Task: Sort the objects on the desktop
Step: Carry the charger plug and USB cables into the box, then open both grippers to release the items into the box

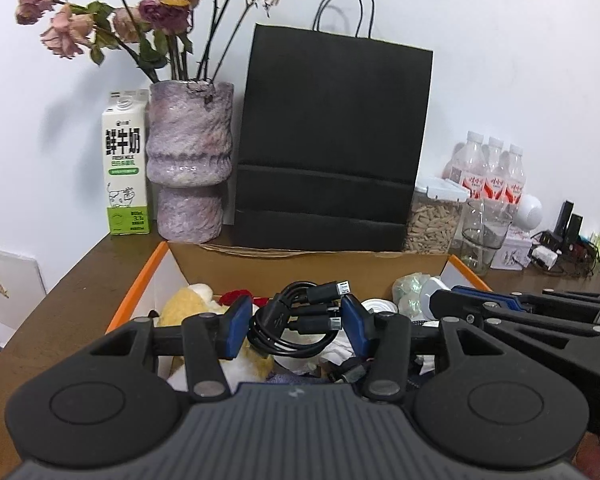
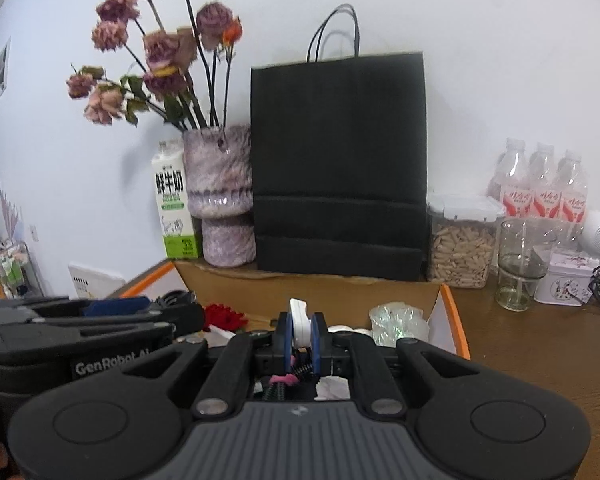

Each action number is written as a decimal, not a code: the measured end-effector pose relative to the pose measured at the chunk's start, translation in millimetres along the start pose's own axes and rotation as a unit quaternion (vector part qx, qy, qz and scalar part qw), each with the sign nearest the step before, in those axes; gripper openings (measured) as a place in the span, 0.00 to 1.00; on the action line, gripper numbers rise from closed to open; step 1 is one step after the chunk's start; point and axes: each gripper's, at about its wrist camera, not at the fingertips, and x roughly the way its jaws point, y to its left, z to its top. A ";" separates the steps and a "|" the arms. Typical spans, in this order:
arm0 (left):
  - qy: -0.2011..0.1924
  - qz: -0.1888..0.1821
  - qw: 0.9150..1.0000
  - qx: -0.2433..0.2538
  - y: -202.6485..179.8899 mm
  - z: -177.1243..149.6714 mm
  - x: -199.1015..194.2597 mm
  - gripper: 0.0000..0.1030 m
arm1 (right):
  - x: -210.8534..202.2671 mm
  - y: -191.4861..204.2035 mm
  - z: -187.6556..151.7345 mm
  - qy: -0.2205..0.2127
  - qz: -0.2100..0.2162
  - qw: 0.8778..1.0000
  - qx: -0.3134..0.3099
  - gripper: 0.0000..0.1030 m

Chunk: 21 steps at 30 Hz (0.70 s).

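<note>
Cable bundle (image 1: 300, 320) clamped in left gripper (image 1: 296, 326), white piece (image 2: 300, 322) in right gripper (image 2: 300, 334); loose coils could snag box (image 1: 140, 284) clutter.

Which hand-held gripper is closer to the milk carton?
Left. The left hand-held gripper, holding a black cable bundle, is on the side of the milk carton. The right hand-held gripper, pinching a small white object, is farther toward the bottles.

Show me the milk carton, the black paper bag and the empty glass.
milk carton (image 1: 125, 168), left wrist view, front label.
black paper bag (image 2: 338, 160), right wrist view, front face.
empty glass (image 2: 522, 264), right wrist view, clear side wall.
</note>
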 end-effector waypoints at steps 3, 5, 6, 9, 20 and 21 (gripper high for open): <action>0.004 -0.003 1.000 0.012 -1.1 -0.9 6.6 0.48 | 7.2 -3.0 -1.4 0.007 -0.003 1.000 -0.004 0.09; 0.007 -0.004 1.000 0.016 -1.0 -1.5 9.6 0.48 | 10.7 -5.5 -2.7 0.012 -0.002 1.000 -0.003 0.09; 0.007 -0.005 1.000 0.018 -0.8 -1.9 10.7 0.48 | 12.0 -6.4 -3.4 0.014 -0.002 1.000 -0.004 0.09; 0.009 -0.001 1.000 0.021 -0.3 -3.0 13.2 0.49 | 13.7 -7.4 -3.6 0.015 -0.003 1.000 -0.008 0.09; -0.008 0.023 0.999 0.022 4.0 -1.1 6.9 0.71 | 13.1 -9.4 -4.7 0.023 -0.004 1.000 -0.004 0.18; -0.012 0.029 0.999 0.023 4.8 -0.5 5.0 0.82 | 12.1 -10.4 -4.3 0.024 -0.002 1.000 0.000 0.24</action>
